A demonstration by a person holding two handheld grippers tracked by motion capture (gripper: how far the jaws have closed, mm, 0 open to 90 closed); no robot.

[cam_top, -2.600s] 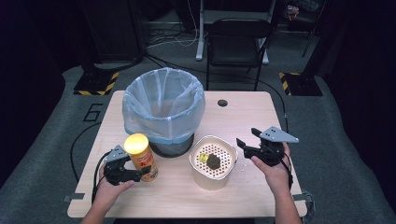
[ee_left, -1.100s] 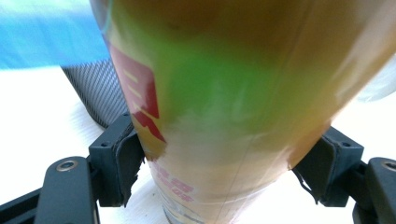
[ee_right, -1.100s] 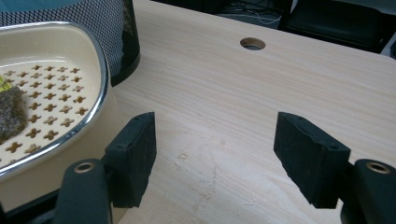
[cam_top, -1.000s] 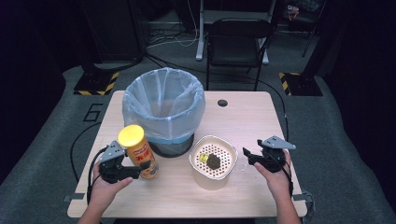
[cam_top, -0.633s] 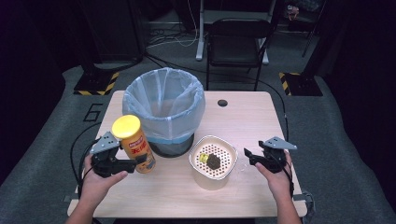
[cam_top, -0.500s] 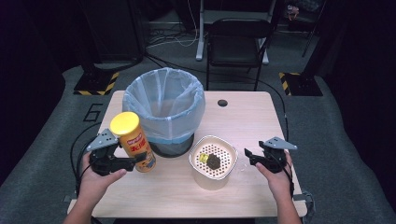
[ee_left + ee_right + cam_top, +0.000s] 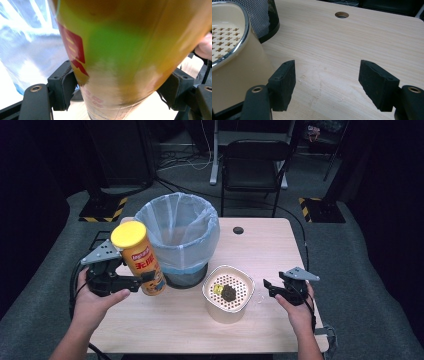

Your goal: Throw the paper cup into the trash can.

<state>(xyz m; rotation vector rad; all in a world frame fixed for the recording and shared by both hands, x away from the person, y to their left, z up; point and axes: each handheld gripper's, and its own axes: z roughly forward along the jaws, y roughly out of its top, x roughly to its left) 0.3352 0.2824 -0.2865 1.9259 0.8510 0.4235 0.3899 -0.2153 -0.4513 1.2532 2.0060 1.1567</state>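
An orange chips can (image 7: 143, 263) with a yellow lid hangs tilted just above the table's left side, beside the bin. My left gripper (image 7: 148, 280) is shut on its lower part. In the left gripper view the can (image 7: 120, 50) is pinched between both pads (image 7: 67, 88), with the pale blue bag behind it. My right gripper (image 7: 269, 287) rests low at the right of the table, open, with nothing between its fingers. In the right gripper view the right gripper (image 7: 327, 85) stands over bare wood just right of the cream bowl (image 7: 237, 62).
A black mesh bin (image 7: 177, 235) lined with a pale blue bag stands mid-table. The cream perforated bowl (image 7: 215, 307) in front of it holds a dark lump (image 7: 228, 293) and a small yellow piece (image 7: 217, 289). A cable hole (image 7: 238, 230) lies behind; a chair (image 7: 252, 165) stands beyond the table.
My left gripper has lifted the can off the table and drawn it left, tilting its top to the left. The right gripper sank toward the table earlier and has since stayed put.
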